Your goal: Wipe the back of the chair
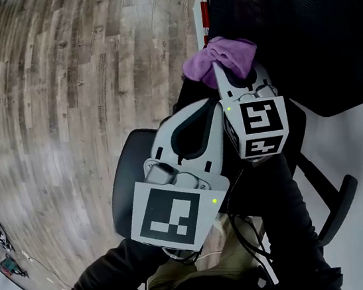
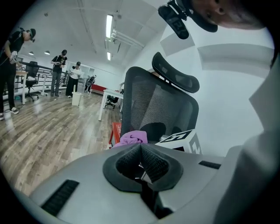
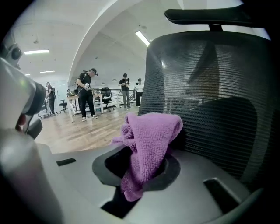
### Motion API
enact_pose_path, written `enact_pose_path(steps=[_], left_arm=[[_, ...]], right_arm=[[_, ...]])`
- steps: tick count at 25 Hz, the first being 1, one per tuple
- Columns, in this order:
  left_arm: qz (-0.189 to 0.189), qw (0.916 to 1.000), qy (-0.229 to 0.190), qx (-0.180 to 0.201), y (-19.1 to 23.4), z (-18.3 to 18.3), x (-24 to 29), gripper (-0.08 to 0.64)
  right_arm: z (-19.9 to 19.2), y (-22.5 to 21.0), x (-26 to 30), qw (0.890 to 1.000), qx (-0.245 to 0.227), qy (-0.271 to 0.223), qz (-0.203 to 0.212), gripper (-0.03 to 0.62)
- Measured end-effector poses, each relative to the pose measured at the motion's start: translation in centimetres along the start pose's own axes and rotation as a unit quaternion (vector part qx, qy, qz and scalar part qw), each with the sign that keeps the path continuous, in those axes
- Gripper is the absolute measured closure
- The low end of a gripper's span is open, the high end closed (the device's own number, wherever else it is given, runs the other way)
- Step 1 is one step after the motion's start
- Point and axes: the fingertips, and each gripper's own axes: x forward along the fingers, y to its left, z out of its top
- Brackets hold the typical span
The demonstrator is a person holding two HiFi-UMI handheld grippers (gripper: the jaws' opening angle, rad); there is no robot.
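no readable text, labels or numbers; only square marker patterns on gripper cubes.

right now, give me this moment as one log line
right gripper: shut on purple cloth | left gripper: shut, empty | chair back: cloth up close, contact unclear

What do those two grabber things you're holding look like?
The left gripper and right gripper are smooth grey plastic with dark ribbed pads. Each carries a cube printed with black-and-white squares. A black cable trails down, and the sleeves are black.
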Motion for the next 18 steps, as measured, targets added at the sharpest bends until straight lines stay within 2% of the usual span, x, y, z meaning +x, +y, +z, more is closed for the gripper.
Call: enact_pose_path(steps=[3, 10, 18], left_arm=[[-0.003, 0.9999, -0.001, -0.011, 0.1, 0.5, -0.4, 0.560], [0.007, 0.9999, 0.001, -0.012, -0.2, 1.8, -1.5, 0.560], [0.026, 0.9996, 0.013, 0.000, -0.3, 0.4, -1.5, 0.560]], right_arm=[[0.4, 0.5, 0.2, 1.000, 0.005, 0.000, 0.007, 0.525], [1.0, 1.5, 0.7, 1.000, 0.013, -0.005, 0.019, 0.523], [0.7, 1.5, 0.5, 0.999, 0.019, -0.030, 0.015, 0.525]])
